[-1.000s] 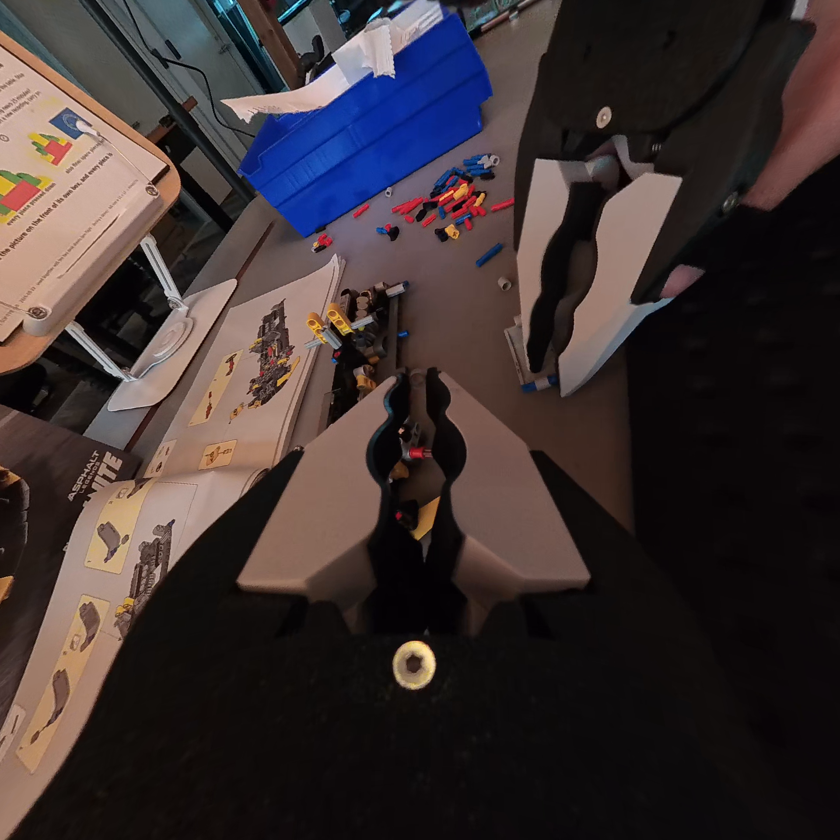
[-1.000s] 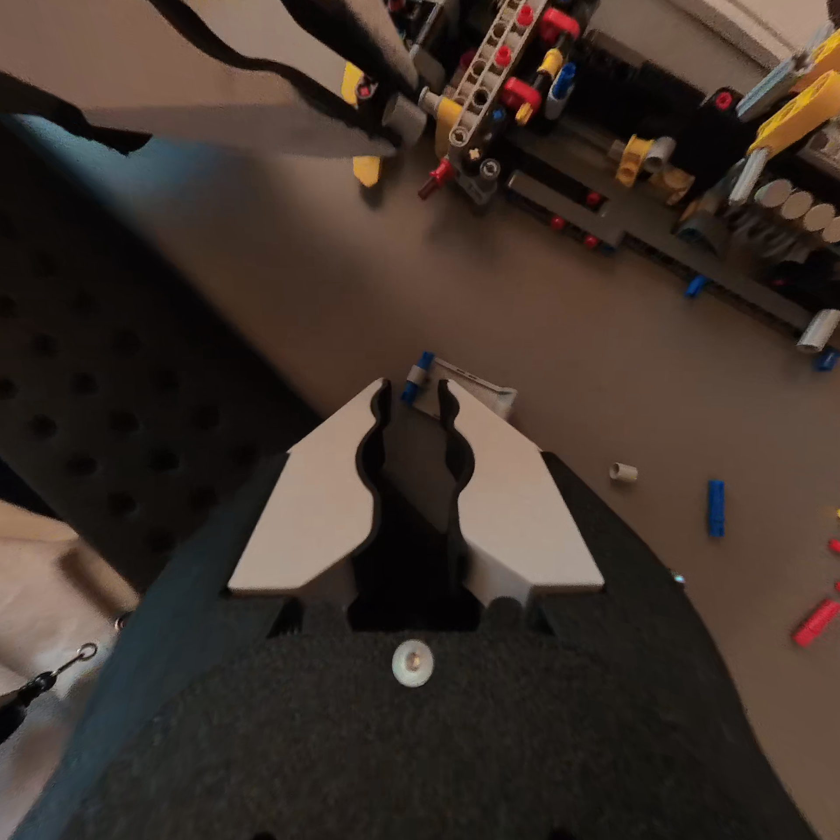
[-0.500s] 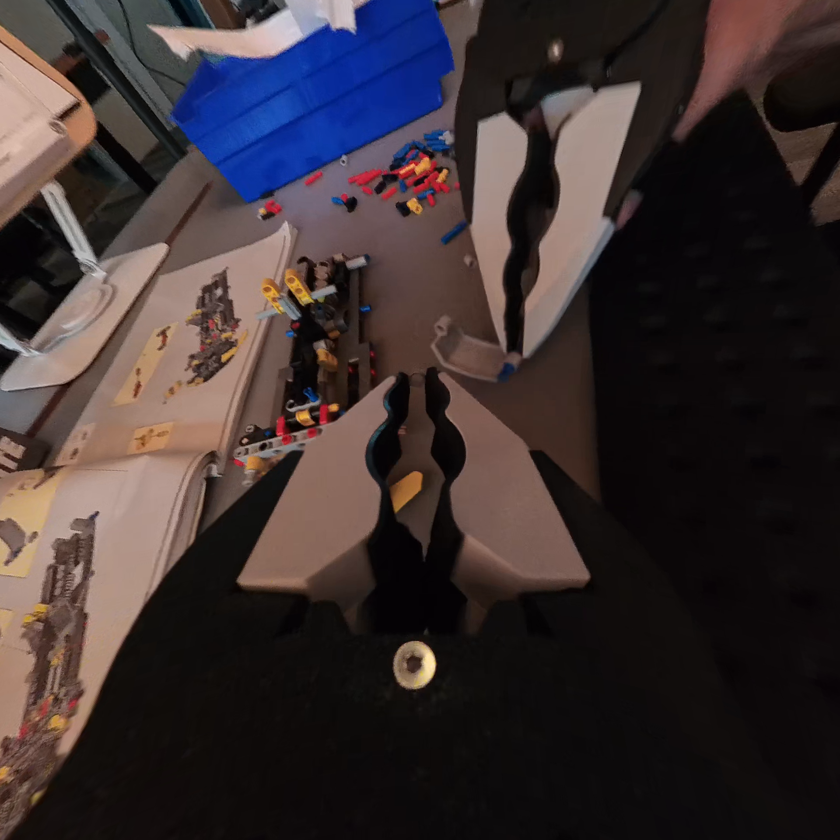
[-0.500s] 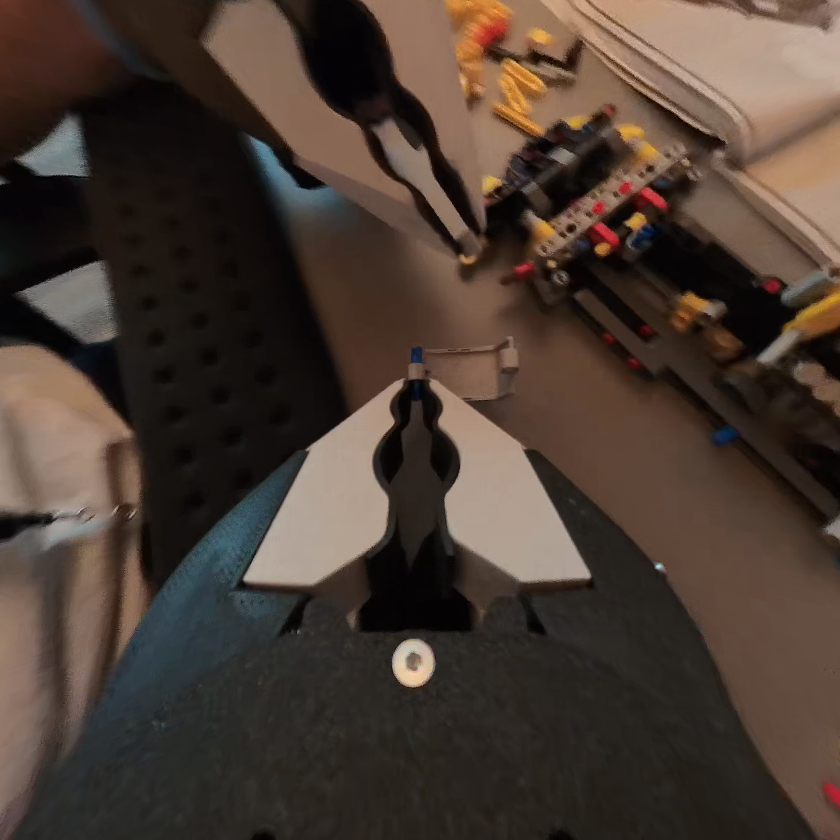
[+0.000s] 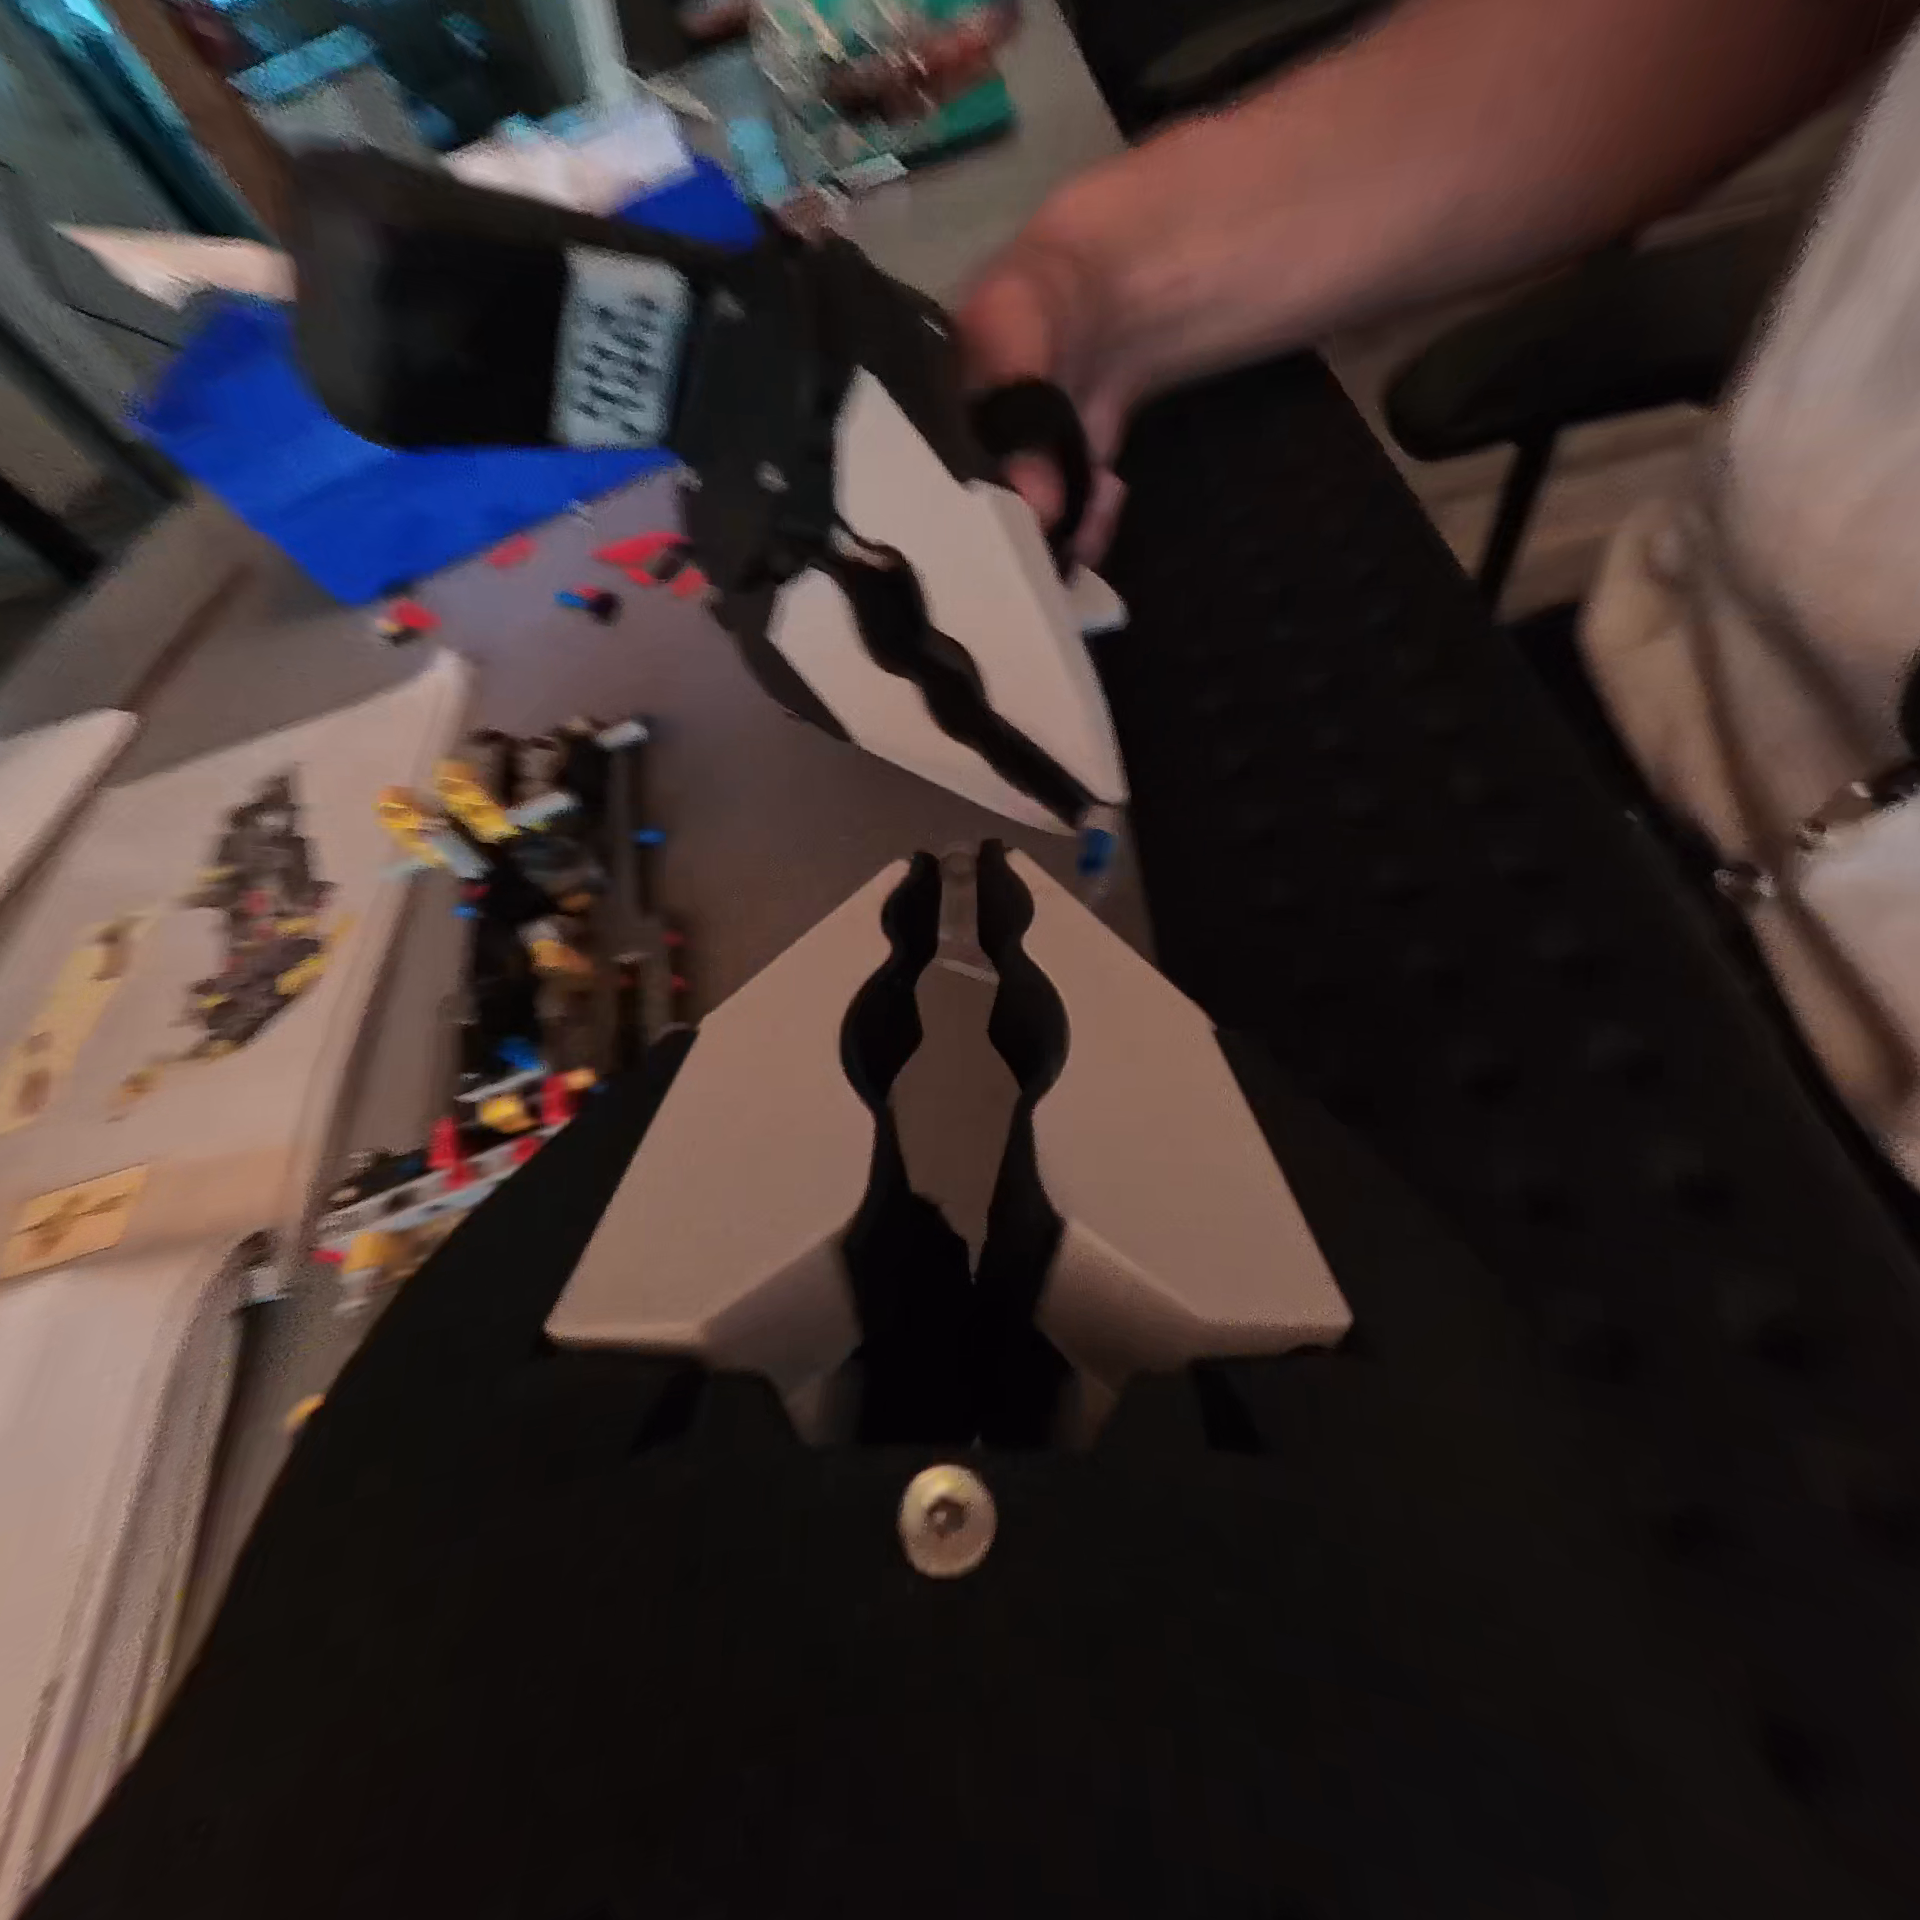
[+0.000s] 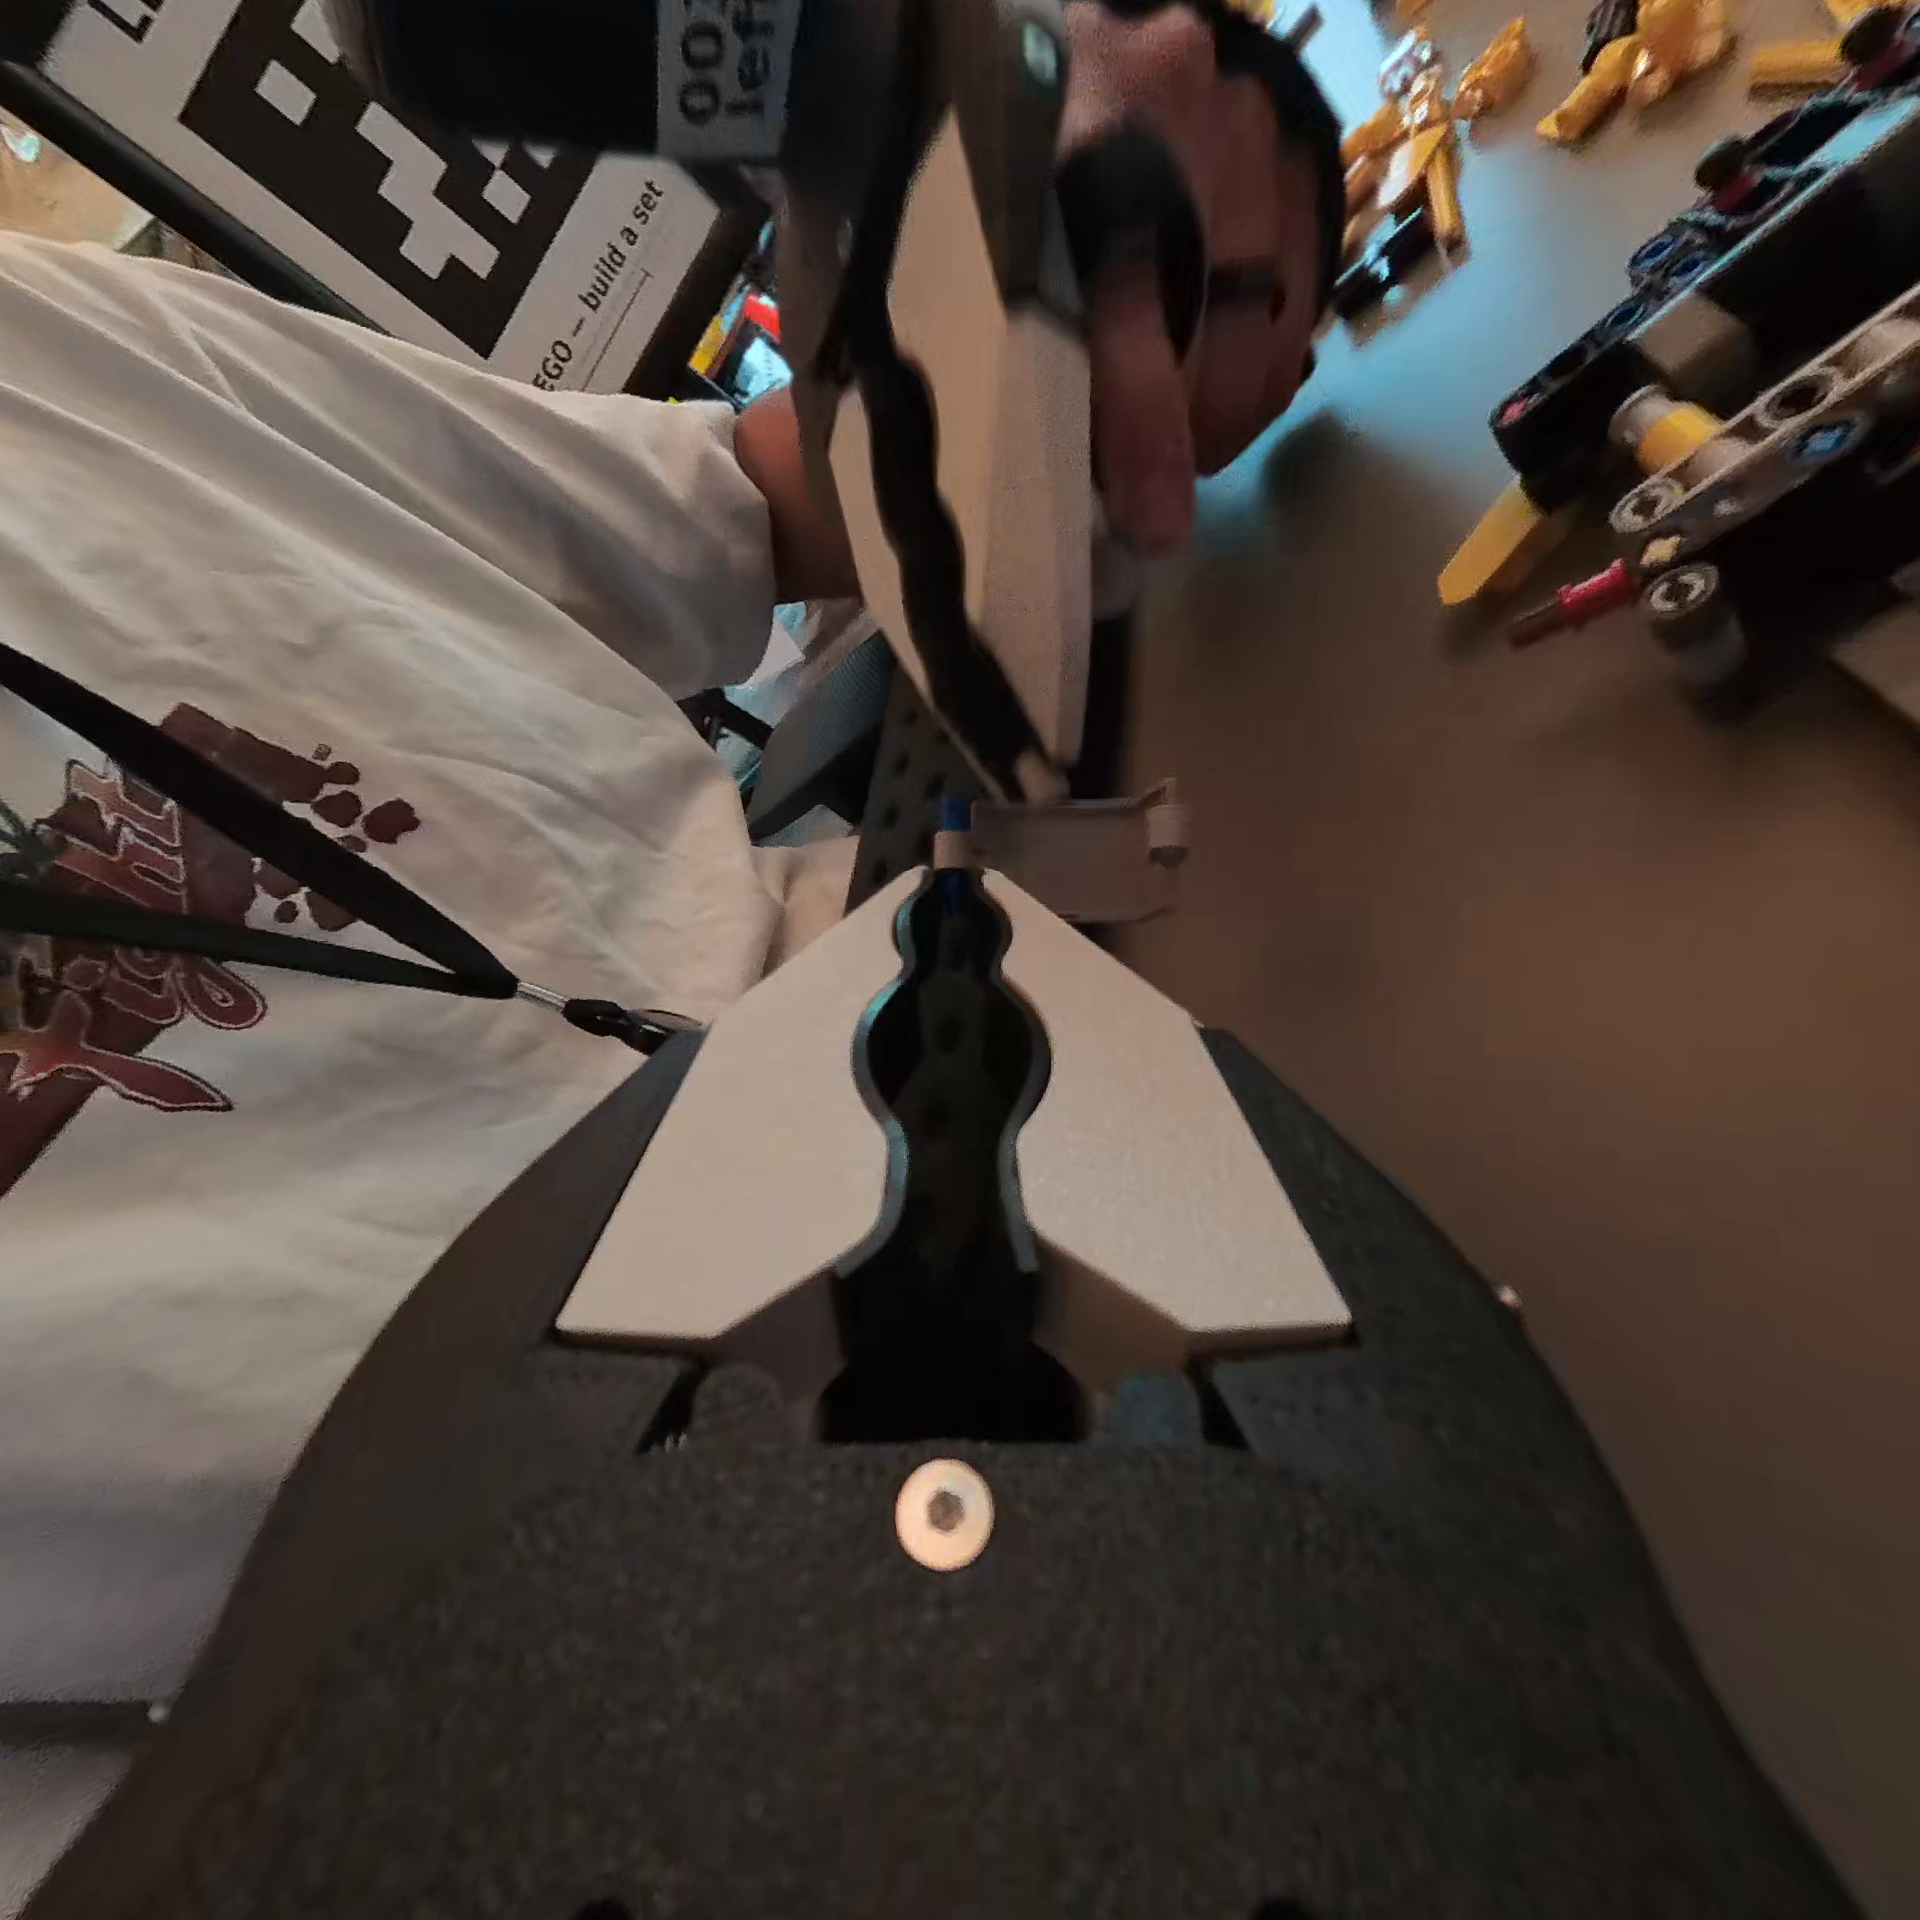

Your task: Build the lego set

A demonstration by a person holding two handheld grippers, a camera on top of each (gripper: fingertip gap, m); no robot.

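A small grey panel piece (image 6: 1081, 857) with a blue pin (image 6: 953, 816) at one end is held above the table edge. My right gripper (image 6: 954, 883) is shut on the pin end. My left gripper (image 6: 1023, 774) comes down from above, its tips on the panel's top edge. In the left wrist view the panel (image 5: 958, 914) sits between the nearly closed jaws of my left gripper (image 5: 956, 862). The right gripper (image 5: 1081, 816) meets it there from the upper left, with the blue pin (image 5: 1091, 847) at its tips. The half-built black, grey and yellow model (image 5: 561, 935) lies to the left.
An open instruction booklet (image 5: 208, 935) lies left of the model (image 6: 1714, 499). A blue bin (image 5: 312, 468) and loose red and blue pieces (image 5: 644, 551) are at the back. Yellow pieces (image 6: 1455, 135) lie beyond. A black perforated surface (image 5: 1455, 935) and a person in a white shirt (image 6: 312, 623) are close by. The tips of both grippers are at nearly the same place.
The right gripper has lifted the grey panel off the table and turned towards the person. The left gripper has left the model and come onto the panel. Both views are motion-blurred.
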